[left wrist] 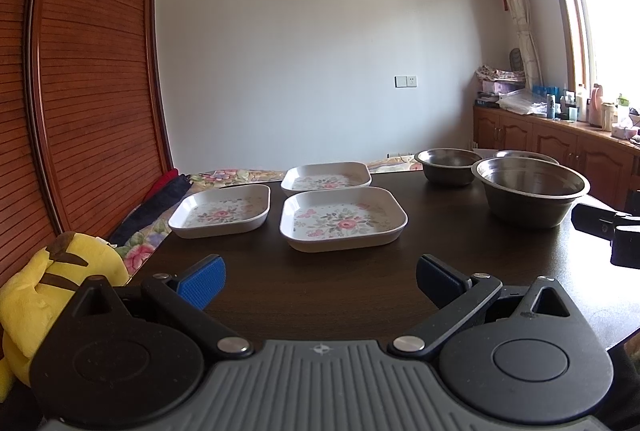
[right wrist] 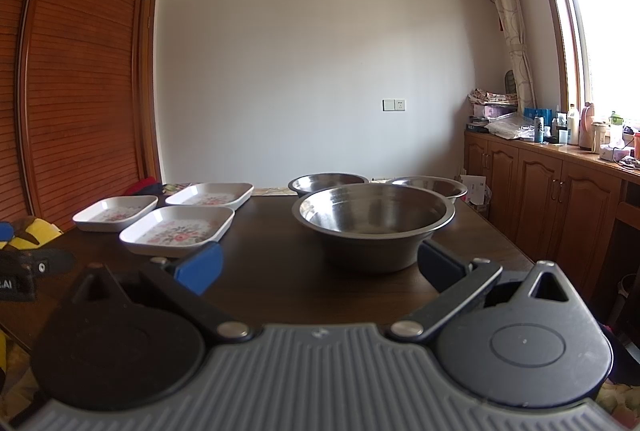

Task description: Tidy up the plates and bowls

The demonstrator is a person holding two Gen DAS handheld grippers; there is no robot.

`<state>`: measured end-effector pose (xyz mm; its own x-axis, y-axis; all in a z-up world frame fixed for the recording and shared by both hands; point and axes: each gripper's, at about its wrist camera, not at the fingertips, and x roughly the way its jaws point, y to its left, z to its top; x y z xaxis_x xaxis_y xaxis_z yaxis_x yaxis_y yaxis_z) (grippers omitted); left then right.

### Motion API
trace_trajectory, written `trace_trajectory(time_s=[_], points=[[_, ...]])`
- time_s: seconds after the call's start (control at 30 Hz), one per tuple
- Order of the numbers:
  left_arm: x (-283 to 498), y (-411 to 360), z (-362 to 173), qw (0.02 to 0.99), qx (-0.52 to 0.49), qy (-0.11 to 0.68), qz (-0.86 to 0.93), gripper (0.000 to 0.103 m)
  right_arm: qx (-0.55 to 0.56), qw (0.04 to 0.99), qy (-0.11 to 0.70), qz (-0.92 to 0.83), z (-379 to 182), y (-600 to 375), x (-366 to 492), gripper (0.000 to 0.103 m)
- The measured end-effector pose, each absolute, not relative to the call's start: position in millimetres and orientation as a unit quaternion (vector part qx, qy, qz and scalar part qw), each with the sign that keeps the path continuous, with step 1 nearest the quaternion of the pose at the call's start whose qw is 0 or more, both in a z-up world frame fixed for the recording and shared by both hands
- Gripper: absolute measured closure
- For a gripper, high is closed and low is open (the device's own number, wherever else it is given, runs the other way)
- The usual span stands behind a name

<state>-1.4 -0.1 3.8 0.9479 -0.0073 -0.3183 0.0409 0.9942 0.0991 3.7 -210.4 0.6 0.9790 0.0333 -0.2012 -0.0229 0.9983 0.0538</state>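
Three square floral plates lie on the dark table [left wrist: 312,291]: a near plate [left wrist: 343,224], a left plate [left wrist: 221,210] and a far plate [left wrist: 326,178]. To their right stand three steel bowls: a large near bowl [left wrist: 530,191], a far-left bowl [left wrist: 448,165] and a far-right bowl [left wrist: 526,154], mostly hidden. My left gripper [left wrist: 318,281] is open over bare table in front of the near plate. My right gripper [right wrist: 318,269] is open just before the large near bowl [right wrist: 374,223], not touching it. The plates [right wrist: 178,229] sit left of it.
A yellow plush toy [left wrist: 52,279] and folded dark cloth [left wrist: 160,199] lie off the table's left edge beside a wooden louvred door [left wrist: 88,71]. Wooden cabinets [right wrist: 560,199] with bottles line the right wall under the window. The right gripper's body [left wrist: 616,231] shows at the right.
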Motion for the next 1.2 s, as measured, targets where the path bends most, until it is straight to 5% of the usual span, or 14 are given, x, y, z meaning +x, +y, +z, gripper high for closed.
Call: trace_trajectory(time_s=[1.2], points=[[4.8, 8.3, -4.6, 0.982, 0.049, 0.185, -0.011, 0.000, 0.014, 0.993, 0.111, 0.034, -8.2, -202.5, 10.5, 0.000]])
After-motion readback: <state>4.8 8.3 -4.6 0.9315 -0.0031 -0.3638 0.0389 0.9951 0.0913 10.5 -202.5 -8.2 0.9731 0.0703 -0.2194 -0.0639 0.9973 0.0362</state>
